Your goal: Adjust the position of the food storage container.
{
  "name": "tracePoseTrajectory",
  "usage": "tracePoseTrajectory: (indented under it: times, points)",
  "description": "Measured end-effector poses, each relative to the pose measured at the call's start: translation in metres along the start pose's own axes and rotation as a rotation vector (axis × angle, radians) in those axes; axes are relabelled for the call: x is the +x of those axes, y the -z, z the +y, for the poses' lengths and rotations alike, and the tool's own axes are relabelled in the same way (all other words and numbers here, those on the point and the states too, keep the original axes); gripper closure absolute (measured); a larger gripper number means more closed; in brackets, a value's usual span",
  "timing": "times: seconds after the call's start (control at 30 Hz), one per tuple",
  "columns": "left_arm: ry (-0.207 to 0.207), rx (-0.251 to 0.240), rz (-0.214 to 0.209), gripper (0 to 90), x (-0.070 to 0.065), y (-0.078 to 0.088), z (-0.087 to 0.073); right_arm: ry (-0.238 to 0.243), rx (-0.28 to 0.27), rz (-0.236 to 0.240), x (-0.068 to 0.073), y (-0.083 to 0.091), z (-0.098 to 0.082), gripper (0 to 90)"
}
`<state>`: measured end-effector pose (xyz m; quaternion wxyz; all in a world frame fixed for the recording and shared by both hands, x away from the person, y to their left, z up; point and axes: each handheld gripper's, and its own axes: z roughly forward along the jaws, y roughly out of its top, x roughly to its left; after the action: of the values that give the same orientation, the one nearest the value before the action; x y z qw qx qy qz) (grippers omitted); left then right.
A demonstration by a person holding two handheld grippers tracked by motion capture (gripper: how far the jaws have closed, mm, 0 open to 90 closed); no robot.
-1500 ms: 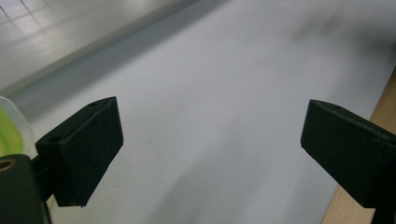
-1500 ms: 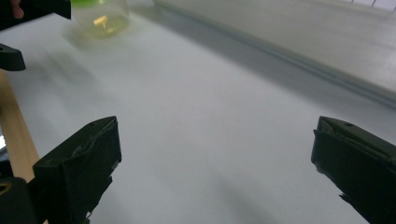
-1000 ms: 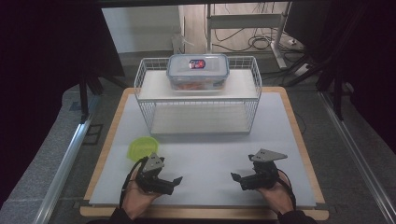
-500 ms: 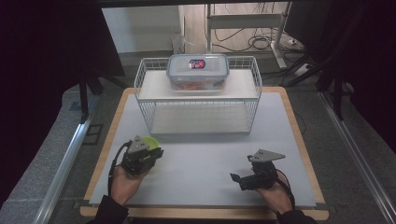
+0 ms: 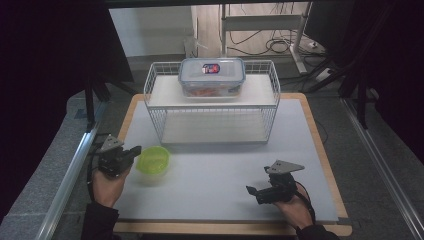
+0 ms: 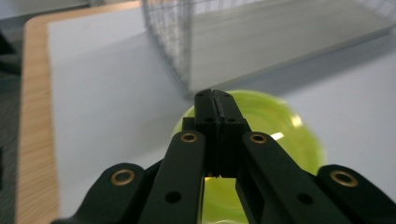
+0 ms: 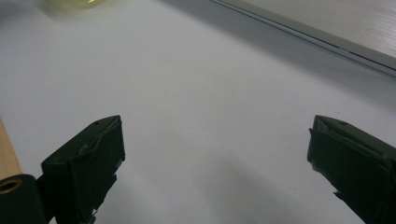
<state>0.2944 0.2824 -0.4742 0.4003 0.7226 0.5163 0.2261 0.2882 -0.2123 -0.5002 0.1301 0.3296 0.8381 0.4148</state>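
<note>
Tabletop (image 5: 300,150) with a white mat is seen from above, and a white wire rack (image 5: 212,107) stands at its far middle. On the rack's upper shelf a clear lidded food box (image 5: 212,76) is kept, out of the way of the work below. At the near left lies a small yellow-green bowl (image 5: 153,160), just in front of the rack's left corner. The left tongs (image 5: 134,151) are held level at the bowl's left rim; their jaws have just been closing and are now pressed flat together. In the left gripper view the closed tips lie over the bowl's (image 6: 280,135) rim, yet whether the rim is pinched between them cannot be told. The right tongs (image 5: 251,190) are rested at the near right, well apart from the bowl, apparently parked while the left hand works. Their jaws are spread wide over bare mat, with nothing between them.
</note>
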Motion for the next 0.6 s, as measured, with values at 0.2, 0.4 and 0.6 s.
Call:
tracePoseTrajectory:
  times: [0.2, 0.4, 0.6]
  points:
    - [0.053, 0.053, 0.07, 89.5, 0.023, -0.016, -0.017, 0.007, 0.007, -0.007, 0.0, -0.001, 0.0, 3.8]
    - [0.086, 0.098, 0.057, 89.5, 0.033, -0.031, -0.026, 0.011, 0.014, -0.009, 0.0, -0.002, 0.0, 4.2]
    - [0.081, 0.118, 0.02, 89.5, 0.028, -0.038, -0.027, 0.017, 0.016, -0.011, 0.0, -0.002, 0.0, 4.5]
